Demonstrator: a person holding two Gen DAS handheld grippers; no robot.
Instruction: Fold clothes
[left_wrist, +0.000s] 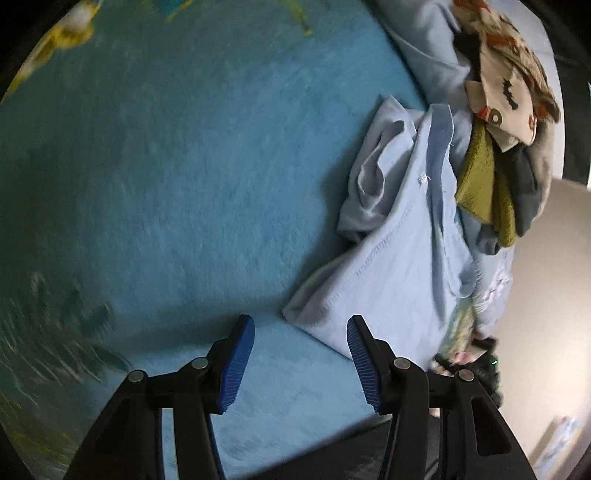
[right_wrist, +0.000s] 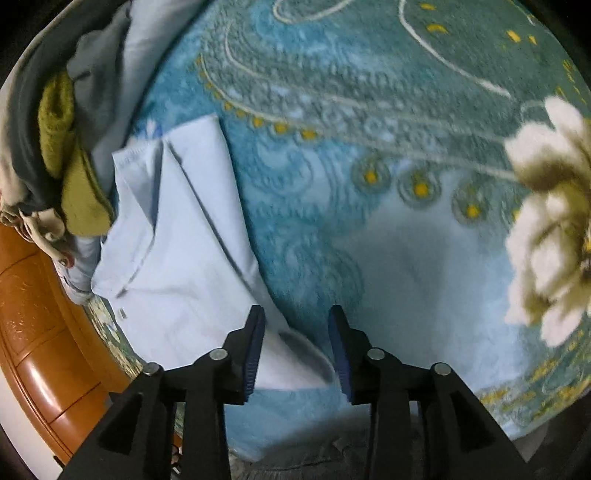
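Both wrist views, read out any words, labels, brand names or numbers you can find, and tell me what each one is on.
No readable text in either view.
Cream patterned garment: small dark and orange motifs, pictures rather than letters.
Light blue garment: stitching only, no label in view.
Teal blanket: swirls, yellow dots and a cream flower, no writing.
Orange wooden furniture: faint surface pattern, too blurred to read.

Clothes pile (left_wrist: 509, 122) cut off at frame edge, blanket pattern (right_wrist: 369, 110) motion-blurred, cream flower (right_wrist: 550, 236) perhaps smeared.
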